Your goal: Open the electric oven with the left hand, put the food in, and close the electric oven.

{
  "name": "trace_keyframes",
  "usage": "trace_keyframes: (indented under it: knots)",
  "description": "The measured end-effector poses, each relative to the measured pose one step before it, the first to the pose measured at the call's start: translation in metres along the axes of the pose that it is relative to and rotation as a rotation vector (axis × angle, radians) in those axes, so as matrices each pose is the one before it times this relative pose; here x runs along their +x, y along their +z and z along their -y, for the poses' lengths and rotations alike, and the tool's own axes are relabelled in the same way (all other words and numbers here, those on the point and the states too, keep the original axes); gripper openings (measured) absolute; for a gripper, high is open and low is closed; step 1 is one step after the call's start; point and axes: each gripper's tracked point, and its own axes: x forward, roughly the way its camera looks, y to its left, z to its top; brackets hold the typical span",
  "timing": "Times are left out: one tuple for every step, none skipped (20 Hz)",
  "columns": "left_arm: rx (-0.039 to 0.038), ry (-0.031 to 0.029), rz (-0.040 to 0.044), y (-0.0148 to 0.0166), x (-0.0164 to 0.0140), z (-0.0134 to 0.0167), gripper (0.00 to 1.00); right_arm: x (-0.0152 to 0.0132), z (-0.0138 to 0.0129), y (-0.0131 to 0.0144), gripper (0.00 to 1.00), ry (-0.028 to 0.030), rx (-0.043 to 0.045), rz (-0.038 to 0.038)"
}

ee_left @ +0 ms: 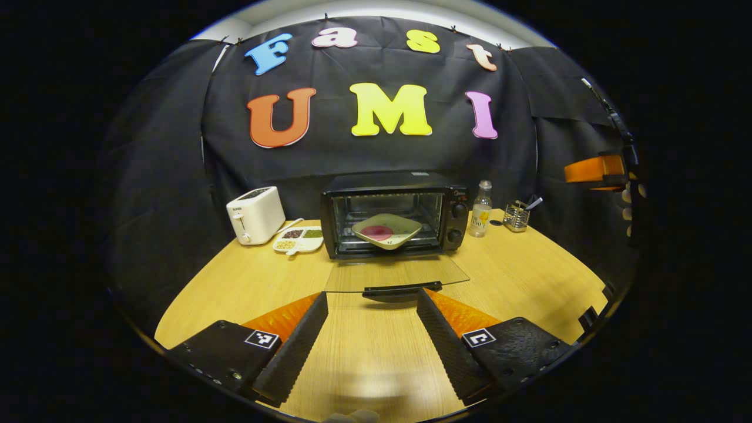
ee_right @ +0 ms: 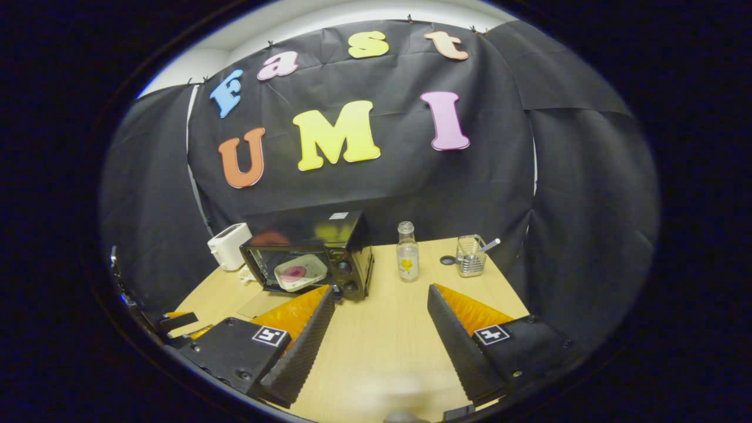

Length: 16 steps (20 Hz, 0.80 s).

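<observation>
A black electric oven [ee_left: 392, 212] stands at the back of the wooden table with its glass door [ee_left: 395, 275] folded down flat. Inside, on the rack, rests a pale square plate [ee_left: 386, 230] with a dark red round of food on it. My left gripper [ee_left: 372, 301] is open, low over the table, its fingertips just short of the door's handle [ee_left: 401, 289]. In the right gripper view the oven [ee_right: 317, 254] and the plate [ee_right: 299, 272] lie ahead to the left, and my right gripper [ee_right: 380, 294] is open and holds nothing.
A white toaster [ee_left: 255, 215] and a divided dish of grains [ee_left: 298, 238] sit left of the oven. To its right stand a clear bottle [ee_left: 481, 210] and a wire holder [ee_left: 517, 215]. The other gripper with a hand [ee_left: 611, 176] hovers at the far right.
</observation>
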Motion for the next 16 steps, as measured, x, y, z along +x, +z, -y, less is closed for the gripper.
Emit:
trace_keyframes:
  knots:
    - [0.00572,-0.00567,-0.0093,-0.00568,0.00803,0.0067,0.98,-0.00513,0.00817,0.0036,1.0,-0.0074,-0.01006,0.00776]
    - [0.01016,-0.00359,-0.02243,-0.00675,0.00878,0.00541,0.98,-0.00346,0.00675,0.00033,1.0,-0.00718,-0.009,-0.00411]
    - [-0.00114,-0.00395,-0.02495,-0.00894,0.00832,0.00514,0.97,-0.00602,0.00304,-0.00272,1.0,-0.00235,-0.00383,-0.00717]
    - [-0.0004,-0.00184,-0.01267,-0.0058,0.00956,0.0055,0.98,-0.00469,0.0051,0.00047,1.0,-0.00074,0.00231,-0.00601]
    - [0.00567,-0.00074,-0.0146,-0.00566,0.00849,0.00377,0.98,-0.00367,0.00565,-0.00034,1.0,-0.00438,0.00282,-0.00721]
    - [0.00906,0.00436,-0.02133,-0.00733,0.00686,0.00321,0.98,-0.00273,0.00435,0.00126,1.0,-0.00396,0.0032,-0.00316]
    - [0.00898,-0.00061,-0.01032,-0.00449,0.00777,0.00348,0.97,-0.00261,0.00321,0.00214,1.0,-0.00339,-0.0026,-0.00184]
    - [0.006,-0.00438,-0.01116,-0.00428,0.00726,0.00487,0.97,-0.0031,0.00525,0.00153,1.0,-0.00614,-0.00419,0.00173]
    - [0.00694,-0.00008,-0.01012,-0.00311,0.00768,0.00325,0.97,-0.00255,0.00548,0.00169,1.0,-0.00677,-0.00745,-0.00127]
    - [0.00924,-0.00042,0.00185,-0.00088,0.00668,0.00239,0.97,-0.00252,0.00443,-0.00071,1.0,-0.00764,-0.0032,-0.00312]
    - [0.00549,0.00348,-0.00692,-0.00163,0.00708,0.00113,0.98,-0.00303,0.00395,0.00031,1.0,-0.0085,-0.00017,-0.00449]
    - [-0.00455,0.00007,-0.0115,-0.00472,0.00778,0.00051,0.97,-0.00126,0.00206,-0.00095,1.0,-0.00401,0.00296,-0.0073]
    - [-0.00859,0.0026,-0.00669,-0.00312,0.00734,0.00028,0.97,-0.00148,0.00156,-0.00069,1.0,-0.00264,-0.00029,-0.00516]
    - [-0.00777,0.00423,-0.00813,-0.00192,0.00524,-0.00028,0.98,-0.00155,0.00375,0.00089,1.0,-0.00554,-0.00524,0.00124]
    - [-0.00483,0.00376,-0.00905,-0.00291,0.00621,-0.00095,0.98,0.00022,0.00243,-0.00023,1.0,-0.00891,-0.00198,-0.00171]
    - [-0.00526,0.00754,-0.00986,-0.00274,0.00512,-0.00191,0.98,-0.00067,0.00063,-0.00005,1.0,0.00013,0.00327,-0.00268]
